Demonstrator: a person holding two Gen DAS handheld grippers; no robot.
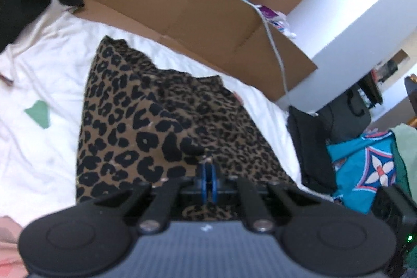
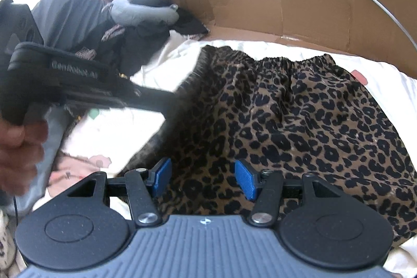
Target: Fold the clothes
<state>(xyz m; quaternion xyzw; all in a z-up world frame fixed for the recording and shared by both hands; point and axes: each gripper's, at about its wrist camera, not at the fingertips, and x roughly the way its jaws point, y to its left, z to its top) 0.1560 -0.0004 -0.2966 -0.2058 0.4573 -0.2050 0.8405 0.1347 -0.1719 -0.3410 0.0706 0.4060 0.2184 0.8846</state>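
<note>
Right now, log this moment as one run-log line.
garment: leopard-print skirt on white bedsheet | left gripper: shut on skirt fold, lifted | right gripper: open above skirt, no grip | fold: in progress

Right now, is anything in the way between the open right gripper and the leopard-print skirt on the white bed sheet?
Nothing visible is. The right gripper hangs open directly over the leopard-print skirt, bare fabric showing between its blue pads. The left gripper, shut on a fold of the skirt, is off to the left.

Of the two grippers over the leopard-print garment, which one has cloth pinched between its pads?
The left gripper: its blue pads are shut together on a raised fold of the leopard-print garment. The right gripper stands open above the cloth, pads apart, gripping nothing.
</note>
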